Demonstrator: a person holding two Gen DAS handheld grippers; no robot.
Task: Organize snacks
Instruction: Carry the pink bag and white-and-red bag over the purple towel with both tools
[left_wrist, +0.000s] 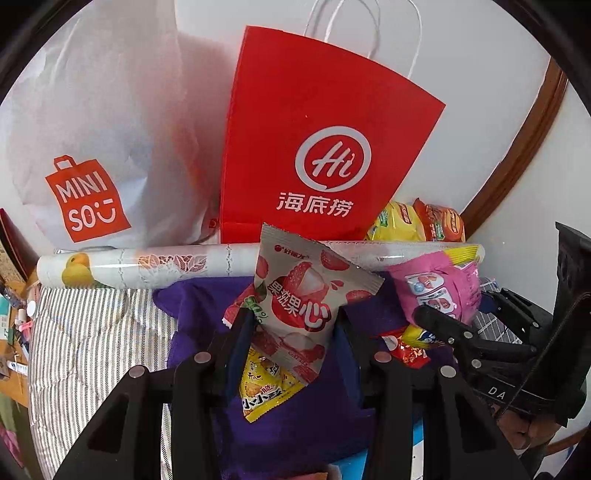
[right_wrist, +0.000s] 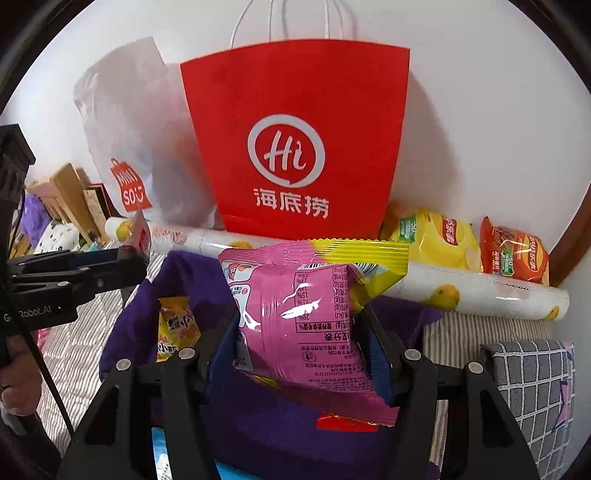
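Both hands carry a snack over the purple bin (right_wrist: 133, 325) — the step in hand looks like dropping packets into it, with a few already lying inside, among them a yellow packet (left_wrist: 266, 391).

The left gripper (left_wrist: 291, 325) is nearly closed, pinching the lychee packet (left_wrist: 303, 306) by its lower left edge so that the packet stands up between the fingers, above the bin.

The right gripper (right_wrist: 299, 332) stands about half open, its pads pressed on either side of the puffy pink packet (right_wrist: 306, 314), which also hangs over the bin.

Next, each hand would likely need to lower a little and release — one at a time may be safer, since the two grippers are near each other.

Two chip bags (right_wrist: 443, 240) wait by the wall beside the red bag (right_wrist: 295, 147).
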